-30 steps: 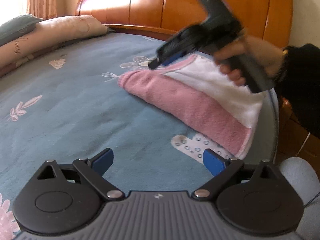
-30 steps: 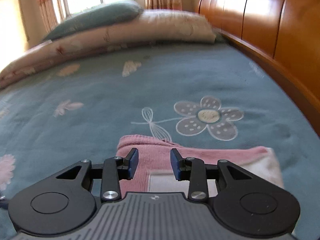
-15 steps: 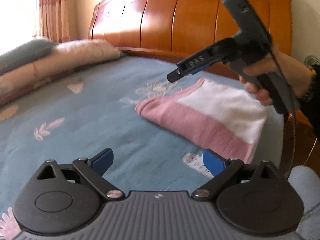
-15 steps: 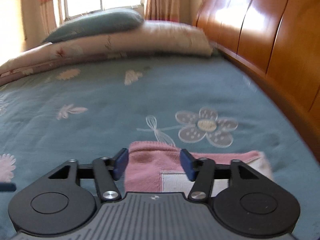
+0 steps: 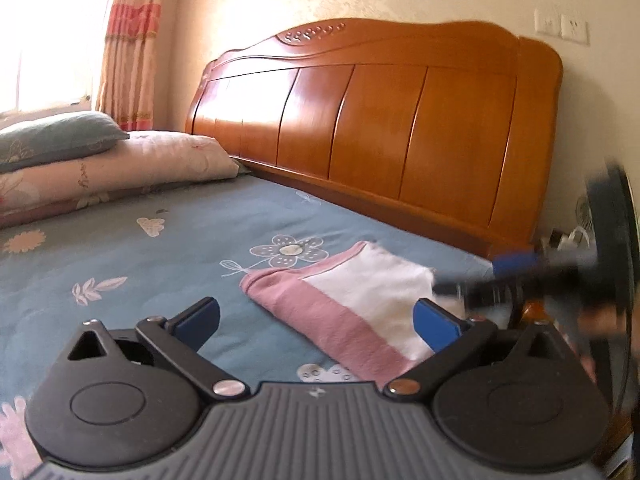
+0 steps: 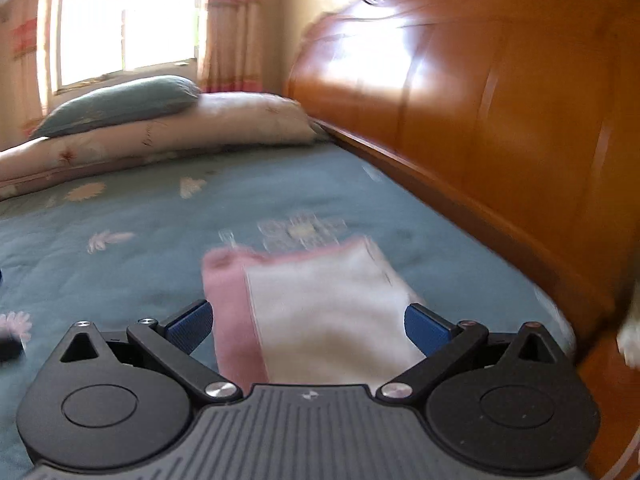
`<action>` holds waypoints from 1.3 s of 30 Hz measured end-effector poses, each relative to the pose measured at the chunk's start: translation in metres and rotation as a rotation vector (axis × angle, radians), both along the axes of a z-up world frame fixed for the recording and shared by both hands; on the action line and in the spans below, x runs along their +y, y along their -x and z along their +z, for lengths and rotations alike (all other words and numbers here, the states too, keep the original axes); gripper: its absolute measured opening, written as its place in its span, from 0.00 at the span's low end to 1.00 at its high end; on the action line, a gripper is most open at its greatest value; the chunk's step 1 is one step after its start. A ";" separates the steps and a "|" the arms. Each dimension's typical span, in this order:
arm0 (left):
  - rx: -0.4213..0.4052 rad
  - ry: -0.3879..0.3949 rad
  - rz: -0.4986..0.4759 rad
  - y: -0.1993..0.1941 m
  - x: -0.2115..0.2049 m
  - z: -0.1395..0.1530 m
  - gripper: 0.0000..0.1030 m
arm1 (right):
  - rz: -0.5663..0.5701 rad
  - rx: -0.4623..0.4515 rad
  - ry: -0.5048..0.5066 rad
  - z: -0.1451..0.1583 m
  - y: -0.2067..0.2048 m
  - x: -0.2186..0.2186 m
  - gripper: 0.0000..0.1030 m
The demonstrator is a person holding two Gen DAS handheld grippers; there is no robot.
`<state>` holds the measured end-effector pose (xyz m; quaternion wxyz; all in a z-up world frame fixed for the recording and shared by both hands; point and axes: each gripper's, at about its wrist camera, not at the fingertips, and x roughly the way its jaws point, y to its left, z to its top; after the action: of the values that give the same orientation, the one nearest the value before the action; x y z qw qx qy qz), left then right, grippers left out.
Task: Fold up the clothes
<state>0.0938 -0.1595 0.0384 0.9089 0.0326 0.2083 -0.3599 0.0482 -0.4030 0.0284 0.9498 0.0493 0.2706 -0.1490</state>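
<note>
1. Your left gripper point(image 5: 316, 318) was opening wide, holding nothing.
2. Your right gripper point(image 6: 306, 322) was opening wide, also empty.
3. The folded garment point(image 5: 344, 296) lay on the bed point(image 5: 160, 264) near the headboard point(image 5: 380, 132).

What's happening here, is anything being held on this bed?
Nothing is held. A pink and white garment lies folded in a neat rectangle on the blue flowered bedspread, near the wooden headboard. The left gripper and the right gripper are both off the cloth, their jaws opening with nothing pressed between the pads. The right one also shows as a blur at the right edge of the left wrist view. Pillows are stacked by the window. The fold looks done.
</note>
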 end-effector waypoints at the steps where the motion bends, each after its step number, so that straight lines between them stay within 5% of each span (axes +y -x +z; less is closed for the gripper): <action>1: 0.004 0.010 0.000 0.003 0.001 0.001 0.99 | -0.006 0.008 -0.013 -0.005 0.009 0.003 1.00; 11: -0.104 -0.054 -0.007 0.061 -0.005 -0.013 0.99 | -0.014 0.063 0.014 -0.037 0.067 0.057 1.00; 20: 0.096 -0.111 0.031 0.078 0.000 -0.024 0.99 | -0.021 0.082 -0.018 -0.045 0.101 0.077 1.00; 33: 0.216 -0.199 0.109 0.089 0.004 -0.029 0.99 | -0.083 -0.008 -0.125 -0.039 0.137 0.071 1.00; 39: 0.226 -0.199 0.067 0.088 -0.006 -0.029 0.99 | -0.086 -0.006 -0.083 -0.036 0.140 0.076 1.00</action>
<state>0.0062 -0.1652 0.0098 0.8833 0.0750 0.3451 -0.3084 -0.0922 -0.3265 -0.0079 0.9405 0.1005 0.2713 -0.1783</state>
